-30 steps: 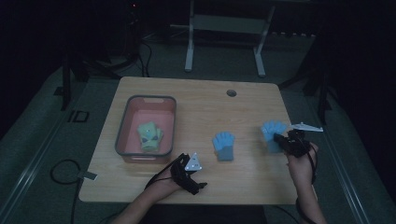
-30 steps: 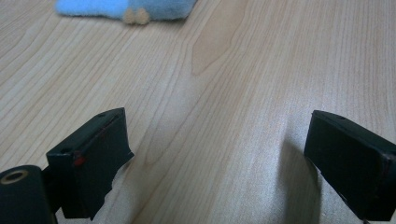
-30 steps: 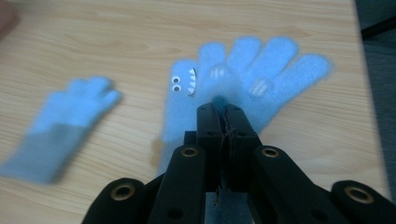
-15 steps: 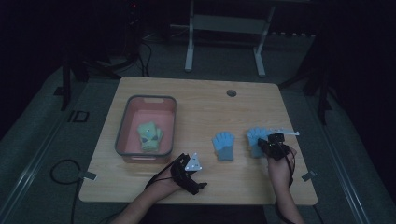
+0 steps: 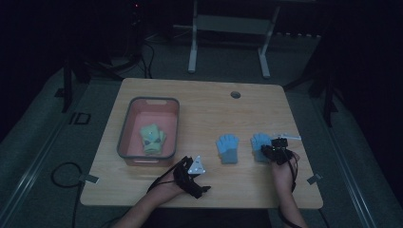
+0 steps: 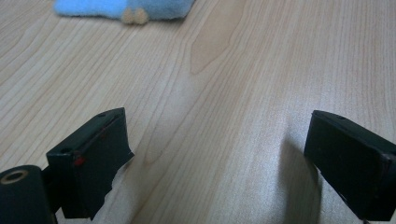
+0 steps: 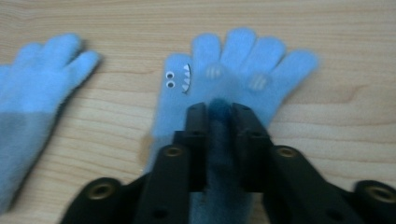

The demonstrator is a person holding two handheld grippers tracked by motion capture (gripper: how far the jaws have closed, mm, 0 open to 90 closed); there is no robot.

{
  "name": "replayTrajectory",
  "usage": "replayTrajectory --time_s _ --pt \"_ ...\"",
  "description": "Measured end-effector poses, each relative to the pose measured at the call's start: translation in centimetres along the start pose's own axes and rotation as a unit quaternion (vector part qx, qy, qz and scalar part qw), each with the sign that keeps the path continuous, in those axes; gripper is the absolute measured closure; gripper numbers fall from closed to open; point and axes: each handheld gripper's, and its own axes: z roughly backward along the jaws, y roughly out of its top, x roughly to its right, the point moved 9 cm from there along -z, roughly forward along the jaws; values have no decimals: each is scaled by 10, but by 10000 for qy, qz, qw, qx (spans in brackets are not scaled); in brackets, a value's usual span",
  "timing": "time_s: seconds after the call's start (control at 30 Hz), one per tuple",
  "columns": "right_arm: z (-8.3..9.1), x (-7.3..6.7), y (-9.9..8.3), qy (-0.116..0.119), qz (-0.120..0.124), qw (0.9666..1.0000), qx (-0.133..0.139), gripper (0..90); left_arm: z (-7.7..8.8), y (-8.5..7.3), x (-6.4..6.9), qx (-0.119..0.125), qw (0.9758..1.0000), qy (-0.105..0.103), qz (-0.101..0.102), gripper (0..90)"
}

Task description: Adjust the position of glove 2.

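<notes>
Two light blue gloves lie on the wooden table (image 5: 204, 114). The right glove (image 5: 260, 144) (image 7: 238, 70) has a small face on its thumb, and my right gripper (image 5: 272, 151) (image 7: 218, 112) is shut on a pinched fold of its palm. The left glove (image 5: 227, 148) (image 7: 32, 102) lies flat beside it, and its edge (image 6: 123, 8) shows at the top of the left gripper view. My left gripper (image 5: 190, 172) (image 6: 219, 154) rests on the table near the front edge, open, with bare wood between its jaws.
A pink bin (image 5: 127, 137) at the table's left holds a green glove (image 5: 151, 138). A round hole (image 5: 235, 94) sits near the far edge. A small white strip (image 5: 286, 137) lies right of the gloves. A metal stand (image 5: 228, 33) is on the floor beyond.
My right gripper has dragged the right blue glove leftward, closer to the other blue glove. The left gripper has stayed where it was.
</notes>
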Motion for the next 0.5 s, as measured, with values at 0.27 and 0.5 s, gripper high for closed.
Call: replayTrajectory --time_s 0.27,0.5 --pt "13 8 10 496 939 9942 148 649 0 0 -1 8 10000 -17 12 71" --pt "14 17 11 1073 1771 9783 8 644 0 0 0 28 10000 -35 38 70"
